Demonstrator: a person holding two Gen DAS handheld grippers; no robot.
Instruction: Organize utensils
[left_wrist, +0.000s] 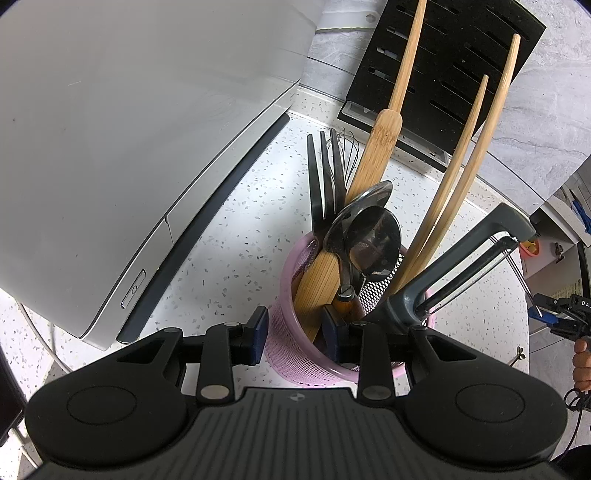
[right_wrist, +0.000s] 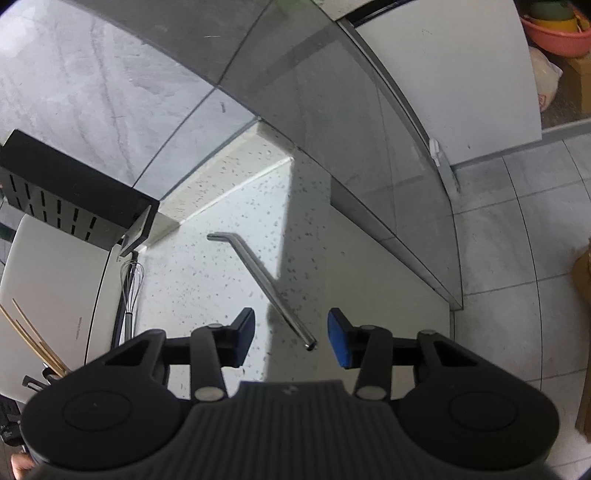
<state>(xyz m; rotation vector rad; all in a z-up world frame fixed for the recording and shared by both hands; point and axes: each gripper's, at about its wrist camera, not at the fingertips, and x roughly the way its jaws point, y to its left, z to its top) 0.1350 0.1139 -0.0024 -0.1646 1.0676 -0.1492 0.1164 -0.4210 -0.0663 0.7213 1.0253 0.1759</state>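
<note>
Countertop (left_wrist: 236, 236), white speckled stone, carries everything here. Biggest item on it is a pale grey appliance (left_wrist: 110, 147) with a dark base strip, filling the left of the left wrist view. Behind the utensils a black slotted knife block (left_wrist: 454, 74) leans against the grey tiled wall (left_wrist: 546, 110). Pink mesh holder (left_wrist: 295, 354) stands upright just beside the appliance front, packed: wooden spatula (left_wrist: 376, 155) rising highest, two thin wooden sticks (left_wrist: 461, 155) leaning right, black fork (left_wrist: 325, 177), wire whisk (left_wrist: 349, 147) behind it, metal ladle (left_wrist: 373, 243) bowl facing camera, grey peeler (left_wrist: 461, 266) hanging over the right rim. Left gripper (left_wrist: 295, 334) straddles the holder's near wall, one blue pad outside, the other inside the rim; pads sit against the wall, so it reads as clamped on the holder. Right gripper (right_wrist: 291, 338) hangs over bare counter near the corner with the glass panel (right_wrist: 332, 129); its jaws stand apart, gripping nothing. Bent metal straw (right_wrist: 258, 280) lies flat on the counter, well apart from the holder, its near end between the right gripper's pads but touching neither. Small part of the person's hand (left_wrist: 581, 363) shows at the right edge of the left view.
</note>
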